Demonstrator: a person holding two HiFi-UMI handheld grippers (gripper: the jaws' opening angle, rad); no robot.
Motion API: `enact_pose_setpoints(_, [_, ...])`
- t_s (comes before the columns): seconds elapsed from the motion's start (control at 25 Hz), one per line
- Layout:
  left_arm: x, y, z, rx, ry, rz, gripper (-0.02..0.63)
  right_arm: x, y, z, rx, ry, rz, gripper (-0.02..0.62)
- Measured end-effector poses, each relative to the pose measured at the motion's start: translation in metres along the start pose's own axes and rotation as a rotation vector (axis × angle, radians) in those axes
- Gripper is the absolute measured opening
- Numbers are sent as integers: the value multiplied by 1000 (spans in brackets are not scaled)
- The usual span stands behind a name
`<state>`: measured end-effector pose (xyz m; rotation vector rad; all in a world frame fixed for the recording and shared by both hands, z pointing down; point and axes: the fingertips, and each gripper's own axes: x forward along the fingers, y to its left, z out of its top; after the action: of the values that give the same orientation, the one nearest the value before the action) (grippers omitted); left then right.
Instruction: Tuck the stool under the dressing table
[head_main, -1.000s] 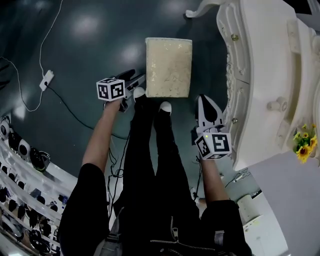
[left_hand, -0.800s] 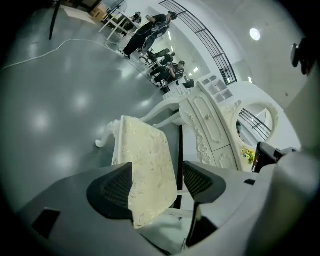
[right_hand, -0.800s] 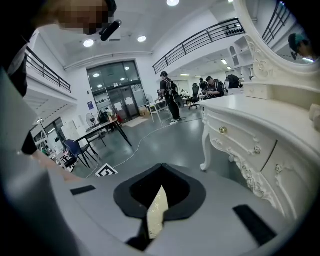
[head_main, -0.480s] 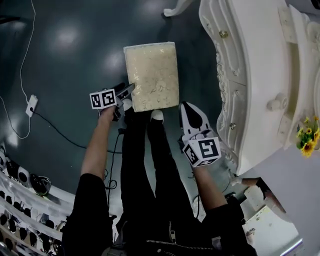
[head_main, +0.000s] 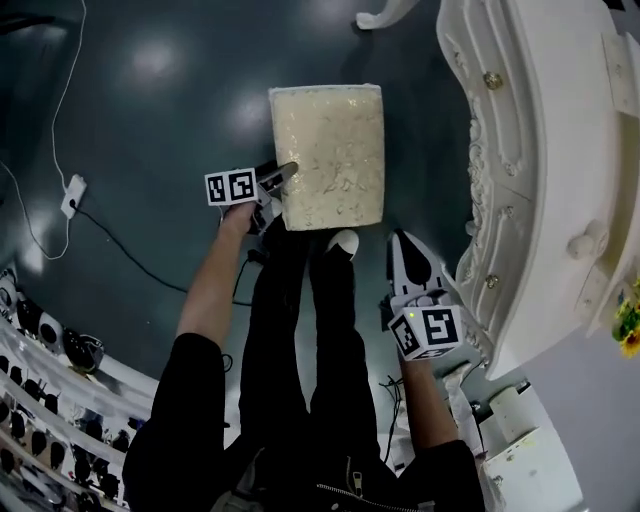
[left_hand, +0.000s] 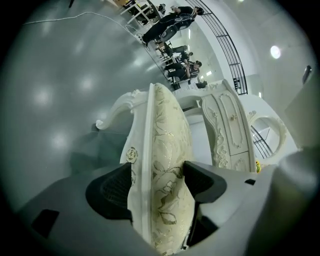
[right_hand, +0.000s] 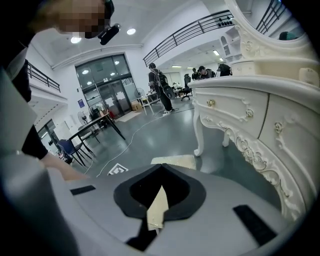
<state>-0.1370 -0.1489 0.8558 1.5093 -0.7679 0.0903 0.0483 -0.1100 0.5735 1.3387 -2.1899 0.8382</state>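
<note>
The stool (head_main: 328, 155), with a cream patterned cushion on a white carved frame, stands on the dark floor left of the white dressing table (head_main: 540, 150). My left gripper (head_main: 283, 175) is shut on the stool's near left edge. In the left gripper view the cushion and frame (left_hand: 162, 150) sit clamped between the two black pads of the left gripper (left_hand: 157, 175). My right gripper (head_main: 403, 240) hangs shut and empty beside the person's leg, between the stool and the table front. In the right gripper view the right gripper (right_hand: 162, 166) points past the stool (right_hand: 175, 161) along the table's drawers (right_hand: 250, 115).
The person's black-trousered legs and a white shoe (head_main: 343, 243) stand right behind the stool. A white cable with a plug block (head_main: 72, 195) trails over the floor at left. Curved display shelves (head_main: 40, 340) fill the lower left. A carved table leg (head_main: 385, 15) stands at top.
My left gripper has gone from beside the stool's near corner onto its left edge and closed on it. The right gripper stays low beside the leg. The view has shifted slightly.
</note>
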Motion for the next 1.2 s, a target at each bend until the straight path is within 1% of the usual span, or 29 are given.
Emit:
enact_pose_setpoints(0.08, [2, -3, -1, -20, -14, -35, 319, -2, -5, -8, 0, 15, -10, 6])
enact_pose_setpoints(0.12, [0, -2, -1, -32, -22, -49, 299, -1, -6, -11, 4, 19, -8, 8])
enact_pose_setpoints(0.2, [-5, 0, 1, -38, -30, -60, 295, 0, -7, -16, 16, 20, -5, 6])
enact_pose_setpoints(0.36, [-5, -1, 2, -22, -24, -48, 283, -1, -14, -22, 29, 21, -2, 6])
enact_pose_setpoints(0.52, [6, -8, 10, -24, -62, -42, 273, -2, -17, -28, 41, 22, -2, 6])
enact_pose_setpoints(0.76, [20, -16, 24, -83, -98, -47, 268, -4, -22, -38, 73, 19, 1, 7])
enact_pose_setpoints(0.96, [22, -24, 25, -149, -132, -57, 267, -8, -25, -47, 97, 27, -7, 6])
enact_pose_setpoints(1.2, [25, -28, 27, -164, -171, -60, 264, -8, -22, -51, 119, 25, -3, 7])
